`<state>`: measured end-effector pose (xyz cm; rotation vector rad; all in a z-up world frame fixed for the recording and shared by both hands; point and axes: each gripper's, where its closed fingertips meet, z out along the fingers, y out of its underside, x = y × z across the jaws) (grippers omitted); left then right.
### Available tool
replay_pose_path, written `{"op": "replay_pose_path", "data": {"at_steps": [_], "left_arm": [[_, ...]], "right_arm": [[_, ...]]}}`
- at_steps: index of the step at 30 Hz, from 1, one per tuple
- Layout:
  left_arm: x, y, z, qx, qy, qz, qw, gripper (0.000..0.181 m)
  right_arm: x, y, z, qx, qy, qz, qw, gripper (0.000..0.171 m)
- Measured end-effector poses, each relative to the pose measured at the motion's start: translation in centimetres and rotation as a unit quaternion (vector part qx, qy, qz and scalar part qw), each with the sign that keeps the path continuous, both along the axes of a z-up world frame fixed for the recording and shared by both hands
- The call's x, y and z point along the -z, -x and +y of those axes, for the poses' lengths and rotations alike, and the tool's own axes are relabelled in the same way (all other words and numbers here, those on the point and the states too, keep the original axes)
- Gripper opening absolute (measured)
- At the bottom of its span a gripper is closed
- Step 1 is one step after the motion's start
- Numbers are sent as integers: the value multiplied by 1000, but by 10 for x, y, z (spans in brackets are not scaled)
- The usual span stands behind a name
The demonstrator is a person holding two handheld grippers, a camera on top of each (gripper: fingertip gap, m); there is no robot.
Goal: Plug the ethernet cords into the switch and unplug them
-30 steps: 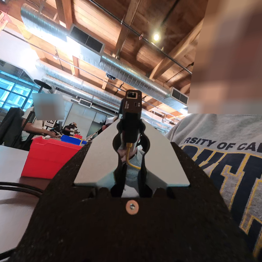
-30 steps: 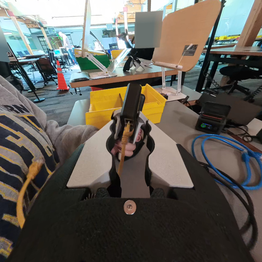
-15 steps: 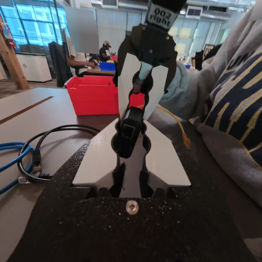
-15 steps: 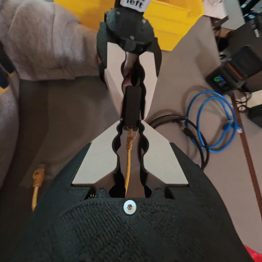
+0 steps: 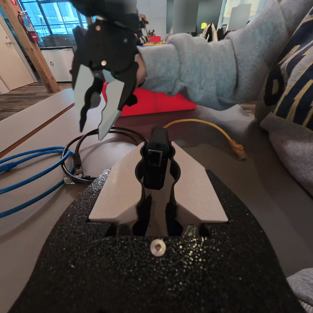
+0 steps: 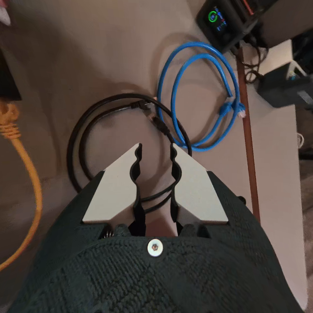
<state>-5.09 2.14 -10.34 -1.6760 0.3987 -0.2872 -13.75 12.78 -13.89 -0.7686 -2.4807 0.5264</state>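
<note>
Left gripper (image 5: 156,149) fingers clench the switch (image 5: 155,162); right gripper (image 6: 155,147), released, hovers over tangled black cord (image 6: 118,101), risking snagging blue cord (image 6: 199,94)

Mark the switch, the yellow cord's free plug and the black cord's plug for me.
switch (image 5: 155,166): left wrist view, on its port face.
yellow cord's free plug (image 5: 237,149): left wrist view, on the plug's boot.
black cord's plug (image 5: 77,161): left wrist view, on the plug body.

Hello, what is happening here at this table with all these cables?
A person holds a gripper in each hand. The left gripper is shut on a small black switch, with the yellow cable plugged into its far end. The right gripper is open and empty, above the black cable beside the blue cable.
</note>
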Motion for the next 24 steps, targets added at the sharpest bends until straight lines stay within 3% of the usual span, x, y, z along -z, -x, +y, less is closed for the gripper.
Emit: {"op": "replay_pose_path", "data": {"at_steps": [1, 8, 17, 20, 24], "left_arm": [[0, 0, 0, 0, 1, 0, 1000, 22], [-1, 1, 0, -1, -3, -7, 1000, 22], [-12, 7, -3, -7, -34, -29, 999, 22], [-31, 7, -8, 7, -86, -73, 994, 22], [-59, 8, -17, 42, -157, -160, 974, 22]], "right_arm": [[5, 6, -2, -15, -8, -8, 1000, 32], [34, 28, 3, -76, -81, -59, 992, 34], [44, 34, 9, -67, -102, -45, 992, 8], [32, 31, 12, -45, -109, -19, 993, 5], [-10, 20, 7, -5, -65, 45, 997, 3]]}}
